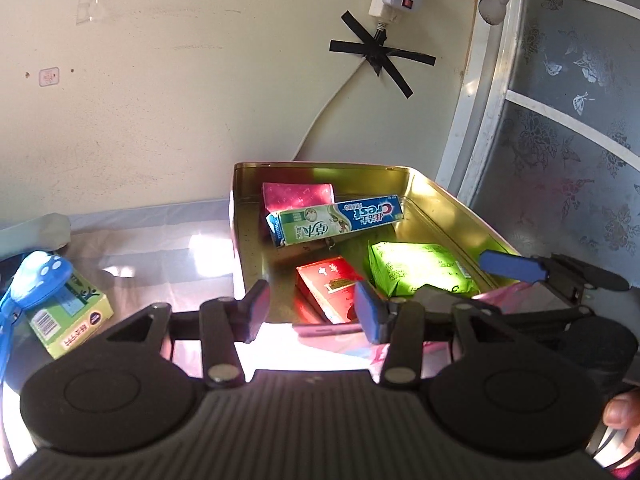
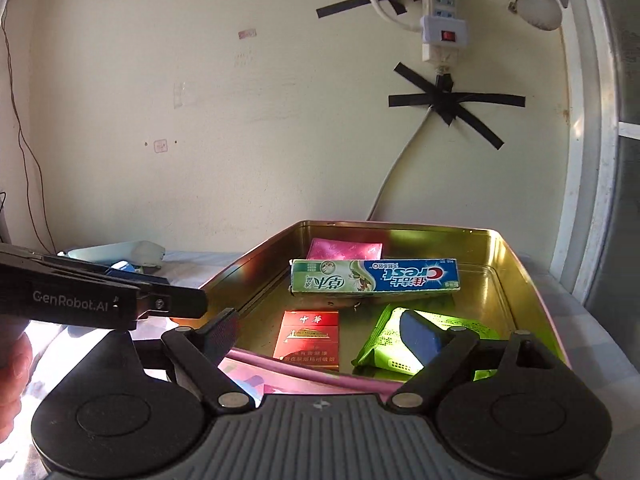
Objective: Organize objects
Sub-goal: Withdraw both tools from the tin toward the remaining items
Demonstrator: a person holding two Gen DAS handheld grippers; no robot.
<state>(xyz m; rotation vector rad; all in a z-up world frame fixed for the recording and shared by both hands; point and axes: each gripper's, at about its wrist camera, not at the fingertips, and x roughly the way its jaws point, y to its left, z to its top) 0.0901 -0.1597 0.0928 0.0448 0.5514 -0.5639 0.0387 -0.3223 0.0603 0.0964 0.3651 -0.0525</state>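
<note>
An open gold tin (image 1: 246, 220) stands against the wall. It holds a pink packet (image 1: 298, 196), a Crest toothpaste box (image 1: 340, 218), a red cigarette pack (image 1: 326, 284) and a green packet (image 1: 416, 266). My left gripper (image 1: 312, 312) hovers open at the tin's near left rim, with nothing between its fingers. In the right wrist view, my right gripper (image 2: 322, 336) stands wide open over the near rim of the tin (image 2: 392, 226). Its blue right pad (image 2: 424, 334) is in front of the green packet (image 2: 384, 344). The red pack (image 2: 308, 336) lies between its fingers, untouched.
A green carton (image 1: 68, 312) with a blue object (image 1: 36, 276) on it lies left of the tin on the cloth. A pale teal item (image 2: 120, 254) lies farther back. A taped cable and power strip (image 2: 442, 12) hang on the wall. A window frame (image 1: 486, 120) borders the right.
</note>
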